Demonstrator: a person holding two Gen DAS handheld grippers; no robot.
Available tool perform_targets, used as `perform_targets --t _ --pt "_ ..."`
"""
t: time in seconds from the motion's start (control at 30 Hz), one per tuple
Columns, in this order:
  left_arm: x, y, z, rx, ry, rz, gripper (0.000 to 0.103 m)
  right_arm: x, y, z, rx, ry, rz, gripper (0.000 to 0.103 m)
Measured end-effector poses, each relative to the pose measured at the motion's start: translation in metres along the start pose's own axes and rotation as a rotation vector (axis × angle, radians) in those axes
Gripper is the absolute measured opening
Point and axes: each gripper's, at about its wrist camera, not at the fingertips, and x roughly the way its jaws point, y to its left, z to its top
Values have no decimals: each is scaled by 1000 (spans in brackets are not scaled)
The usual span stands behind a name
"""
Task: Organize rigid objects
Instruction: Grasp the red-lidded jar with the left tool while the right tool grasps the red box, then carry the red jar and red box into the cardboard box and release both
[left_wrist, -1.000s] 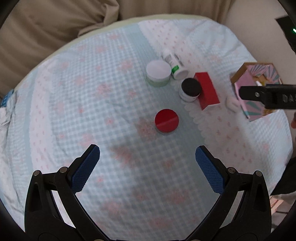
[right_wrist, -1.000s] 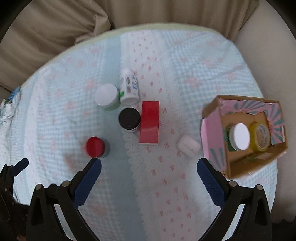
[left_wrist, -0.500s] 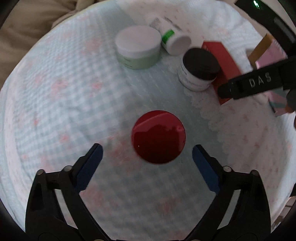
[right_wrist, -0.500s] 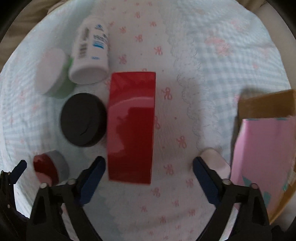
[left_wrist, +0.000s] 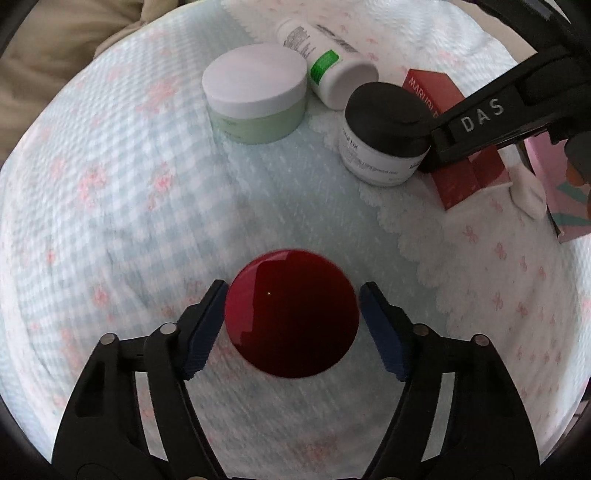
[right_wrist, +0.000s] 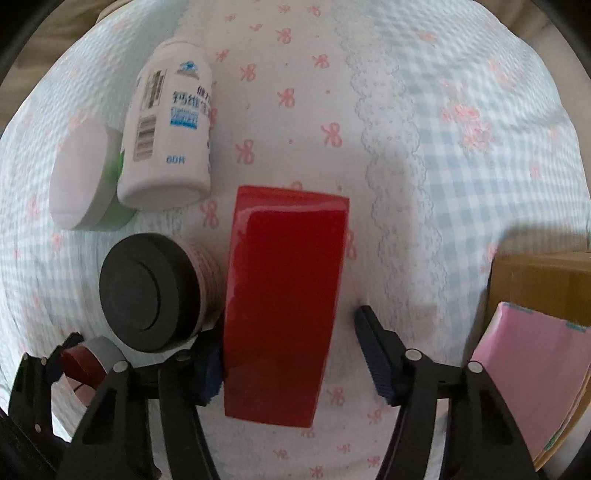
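A small jar with a red lid (left_wrist: 291, 314) stands on the checked cloth. My left gripper (left_wrist: 291, 325) is open, its blue pads on either side of the lid with thin gaps. A red box (right_wrist: 284, 302) lies flat on the cloth. My right gripper (right_wrist: 291, 354) is open around the box's near end; the left pad is against its side, the right pad stands apart. The red-lidded jar also shows in the right wrist view (right_wrist: 85, 360), between the left gripper's fingers. The right gripper's arm crosses the left wrist view (left_wrist: 491, 118).
A black-lidded white jar (right_wrist: 155, 291) touches the red box's left side. A white-lidded green jar (left_wrist: 255, 99) and a lying white bottle (right_wrist: 168, 129) sit behind. A pink cardboard box (right_wrist: 532, 369) stands at the right, a small white object (left_wrist: 528, 192) beside it.
Both grippers have come down closer to the cloth. The left one now straddles the red-lidded jar with narrower jaws. The right one now straddles the red box's near end.
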Motion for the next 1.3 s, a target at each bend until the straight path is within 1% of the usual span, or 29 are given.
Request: perform_targets --t 0.03,0.07,0.1,0.17,0.2,0.4,0.53,0.7,0.77,0.9,1.03,1.17,1.3 --pt "1 -1 3 1 3 -4 55 0 -2 1 14 -2 8 57" --pt "2 -2 3 4 2 5 52 0 -3 2 26 -2 16 56" --pt "0 -3 3 7 -5 11 51 -1 -7 3 33 -4 22 53" --pt "0 -4 4 4 -8 6 51 -3 -10 8 44 -19 38 42" --pt "-1 -5 5 3 -9 5 51 -5 -14 9 45 -26 43 39" --pt "-14 -1 -3 -8 -28 17 51 -13 -25 7 67 -55 64 39" --pt "-29 4 1 -13 -49 24 51 -31 -41 -3 76 -87 81 39" --pt "-59 5 -1 -23 -76 31 51 -64 -48 -17 101 -129 111 39" --pt "-75 5 -2 -27 -84 32 51 -83 -52 -35 107 -154 124 39" --pt "-113 16 -4 -78 -110 11 51 -123 -62 -65 126 -200 160 38" --pt "-158 17 -4 -86 -143 6 51 -163 -64 -106 151 -236 178 38" --pt "-200 6 -3 -74 -151 -1 51 -202 -72 -143 213 -248 233 39" --pt "-232 -19 -4 -55 -170 -24 51 -220 -85 -162 236 -262 204 38"
